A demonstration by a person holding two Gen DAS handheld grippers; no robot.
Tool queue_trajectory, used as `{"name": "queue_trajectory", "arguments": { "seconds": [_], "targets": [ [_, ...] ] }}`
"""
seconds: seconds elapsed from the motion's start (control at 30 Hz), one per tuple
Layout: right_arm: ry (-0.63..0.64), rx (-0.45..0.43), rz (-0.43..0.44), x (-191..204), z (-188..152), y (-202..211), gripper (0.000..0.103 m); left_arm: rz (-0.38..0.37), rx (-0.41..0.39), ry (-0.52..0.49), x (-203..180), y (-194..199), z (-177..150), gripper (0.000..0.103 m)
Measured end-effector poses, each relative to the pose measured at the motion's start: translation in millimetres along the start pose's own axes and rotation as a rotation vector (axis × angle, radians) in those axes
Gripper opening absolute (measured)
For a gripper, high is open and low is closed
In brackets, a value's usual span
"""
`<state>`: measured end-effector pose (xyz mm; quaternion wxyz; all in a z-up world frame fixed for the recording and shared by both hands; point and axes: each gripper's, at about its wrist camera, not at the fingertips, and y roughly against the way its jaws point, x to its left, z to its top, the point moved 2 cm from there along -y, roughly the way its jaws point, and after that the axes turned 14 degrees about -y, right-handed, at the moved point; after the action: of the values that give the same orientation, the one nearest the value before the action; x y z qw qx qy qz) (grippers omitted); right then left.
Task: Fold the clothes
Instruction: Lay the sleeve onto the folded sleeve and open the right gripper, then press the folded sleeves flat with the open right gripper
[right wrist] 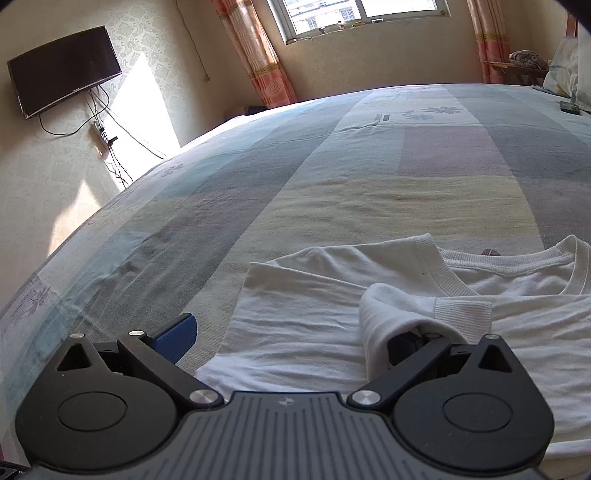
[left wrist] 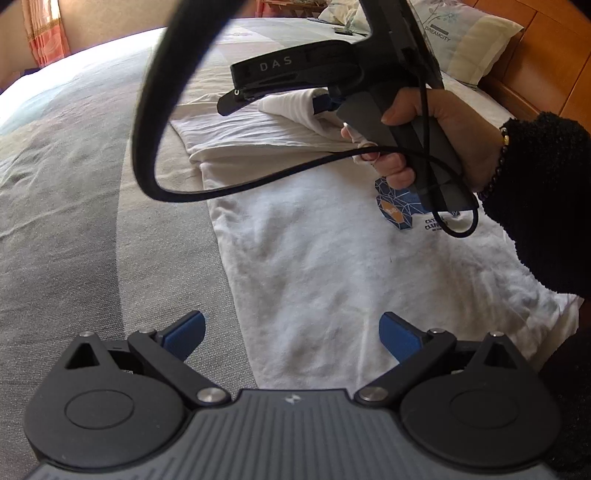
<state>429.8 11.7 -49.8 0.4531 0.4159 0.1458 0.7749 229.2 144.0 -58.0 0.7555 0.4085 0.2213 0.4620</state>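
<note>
A white T-shirt (left wrist: 314,258) with a blue graphic (left wrist: 395,206) lies flat on the bed, its left side folded inward. My left gripper (left wrist: 293,332) hovers open above the shirt's lower edge with nothing between its fingers. In the right wrist view my right gripper (right wrist: 291,339) stands open near the collar (right wrist: 517,266). The ribbed-cuffed sleeve (right wrist: 399,310) is draped over its right finger and hides the pad. Its left finger (right wrist: 177,336) is bare, over the bedspread. A hand (left wrist: 443,122) in a dark sleeve holds that gripper.
The shirt rests on a striped grey, blue and beige bedspread (right wrist: 332,166). A pillow (left wrist: 461,37) and a wooden headboard (left wrist: 554,74) are at the far right. A black cable (left wrist: 147,110) loops across the left wrist view. A wall television (right wrist: 62,70) and a window (right wrist: 362,14) are beyond the bed.
</note>
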Motion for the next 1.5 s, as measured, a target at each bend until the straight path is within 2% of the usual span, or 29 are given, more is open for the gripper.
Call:
{"name": "queue_trajectory", "arguments": {
  "seconds": [0.17, 0.33, 0.4, 0.5, 0.73, 0.87, 1.03, 1.2, 1.3, 1.5],
  "targets": [
    [-0.117, 0.046, 0.012, -26.5, -11.9, 9.2, 0.103, -0.012, -0.006, 0.007, -0.8, -3.5, -0.9, 0.100],
    [-0.347, -0.004, 0.073, -58.8, -3.7, 19.2, 0.103, -0.020, -0.006, 0.008, -1.5, -5.7, -2.5, 0.100],
    [-0.381, -0.036, 0.064, -57.7, 1.7, 19.0, 0.103, -0.021, -0.009, 0.013, -0.8, -3.9, -3.2, 0.100],
    [-0.319, -0.061, 0.064, -38.3, 9.1, 14.7, 0.103, -0.023, -0.013, 0.021, 1.7, -3.0, -5.1, 0.100],
    [-0.133, -0.008, 0.120, 15.3, 7.5, -3.1, 0.103, -0.025, -0.021, 0.038, 9.0, -2.5, -10.3, 0.100],
    [-0.140, 0.000, 0.117, 14.9, 7.7, -1.0, 0.103, -0.027, -0.025, 0.049, 13.1, -2.3, -13.3, 0.100],
    [-0.181, -0.055, 0.089, -6.0, 20.9, 22.8, 0.103, -0.041, -0.033, 0.031, 14.6, -7.8, -10.9, 0.100],
    [-0.263, -0.180, 0.034, -41.7, 41.8, 72.1, 0.103, -0.059, -0.053, 0.002, 14.1, -11.4, -4.4, 0.100],
    [-0.347, -0.283, -0.023, -75.0, 46.0, 112.2, 0.103, -0.080, -0.062, -0.019, 16.4, -15.4, 1.4, 0.100],
    [-0.514, -0.390, -0.204, -147.2, 28.7, 182.6, 0.103, -0.094, -0.044, -0.067, 24.8, -26.6, 20.0, 0.100]
  ]
}}
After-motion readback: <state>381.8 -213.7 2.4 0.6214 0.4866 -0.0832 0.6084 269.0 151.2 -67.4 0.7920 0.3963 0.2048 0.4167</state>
